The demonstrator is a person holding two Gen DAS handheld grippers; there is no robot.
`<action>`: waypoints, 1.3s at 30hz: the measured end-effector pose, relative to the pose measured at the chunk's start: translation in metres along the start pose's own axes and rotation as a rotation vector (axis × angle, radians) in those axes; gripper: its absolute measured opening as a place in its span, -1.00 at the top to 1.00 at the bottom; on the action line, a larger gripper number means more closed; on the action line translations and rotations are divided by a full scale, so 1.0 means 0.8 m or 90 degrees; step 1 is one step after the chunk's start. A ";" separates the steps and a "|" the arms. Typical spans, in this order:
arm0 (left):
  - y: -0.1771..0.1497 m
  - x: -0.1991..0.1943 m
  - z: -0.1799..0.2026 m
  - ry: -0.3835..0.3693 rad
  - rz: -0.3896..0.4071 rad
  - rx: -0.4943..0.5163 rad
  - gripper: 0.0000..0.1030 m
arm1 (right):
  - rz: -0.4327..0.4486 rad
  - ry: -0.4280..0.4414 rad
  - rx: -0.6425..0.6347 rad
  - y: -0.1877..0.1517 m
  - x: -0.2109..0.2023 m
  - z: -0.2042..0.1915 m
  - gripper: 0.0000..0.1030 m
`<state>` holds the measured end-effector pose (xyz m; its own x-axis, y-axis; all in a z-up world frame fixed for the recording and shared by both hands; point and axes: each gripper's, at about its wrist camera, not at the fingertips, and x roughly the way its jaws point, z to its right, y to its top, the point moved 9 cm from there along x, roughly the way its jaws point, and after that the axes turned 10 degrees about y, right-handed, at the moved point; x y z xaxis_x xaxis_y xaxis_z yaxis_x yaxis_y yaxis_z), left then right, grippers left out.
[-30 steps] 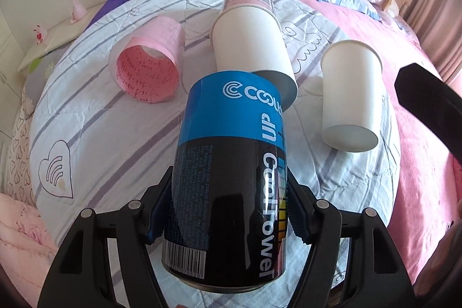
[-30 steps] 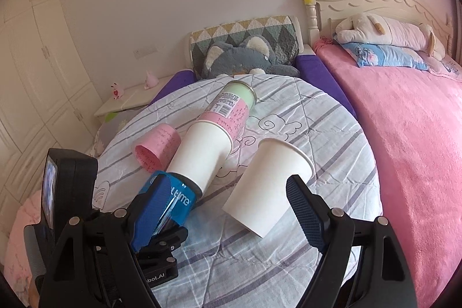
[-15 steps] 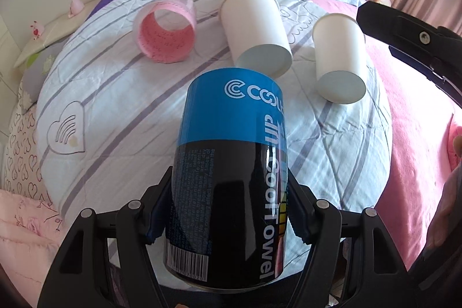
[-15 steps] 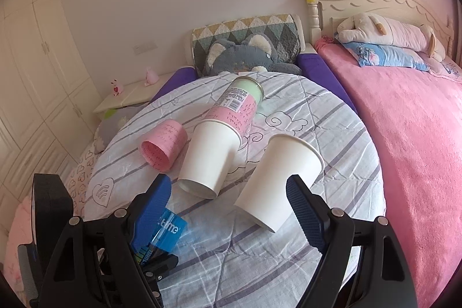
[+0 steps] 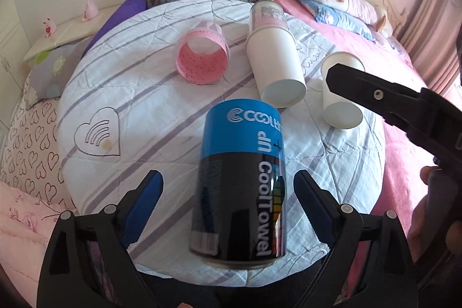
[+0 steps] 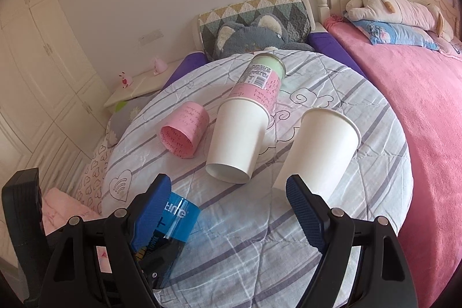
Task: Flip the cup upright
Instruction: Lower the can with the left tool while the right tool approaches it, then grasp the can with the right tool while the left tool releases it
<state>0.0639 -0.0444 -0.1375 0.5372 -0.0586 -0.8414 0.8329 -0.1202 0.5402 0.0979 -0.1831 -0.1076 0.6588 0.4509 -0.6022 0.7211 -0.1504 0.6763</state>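
A blue and black can [image 5: 244, 181] marked CoolTowel stands between the open fingers of my left gripper [image 5: 228, 204] near the round table's front edge; neither pad touches it. It also shows in the right wrist view [image 6: 170, 224], partly hidden behind a finger. Two white paper cups lie on their sides: one [image 5: 274, 68] [image 6: 239, 140] mid-table, one [image 5: 340, 94] [image 6: 317, 152] to its right. My right gripper [image 6: 228, 210] is open and empty, just in front of the right cup.
A pink paper cup [image 5: 202, 57] [image 6: 184, 132] lies on its side at the left. A pink and green can [image 5: 267, 15] [image 6: 260, 80] lies behind the middle cup. The striped tablecloth [image 5: 130, 106] covers the table. A pink bed [image 6: 418, 94] is at the right.
My left gripper has opened and let go of the blue and black can, which now stands free. My right gripper has moved closer to the right white cup.
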 end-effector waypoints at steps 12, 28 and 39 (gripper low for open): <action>-0.010 -0.041 -0.044 0.025 0.054 -0.012 -0.88 | -0.009 0.014 0.003 -0.009 0.003 -0.040 -0.62; -0.018 -0.049 -0.096 0.047 0.056 -0.045 -0.89 | -0.117 0.062 0.107 -0.051 0.051 -0.069 -0.62; -0.019 -0.029 -0.098 0.039 0.040 -0.041 -0.89 | -0.190 0.089 0.166 -0.071 0.100 -0.062 -0.61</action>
<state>0.0493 0.0362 -0.1247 0.5944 -0.0027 -0.8042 0.8029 -0.0542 0.5936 0.0993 -0.0943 -0.1731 0.3909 0.6203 -0.6800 0.9176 -0.2051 0.3404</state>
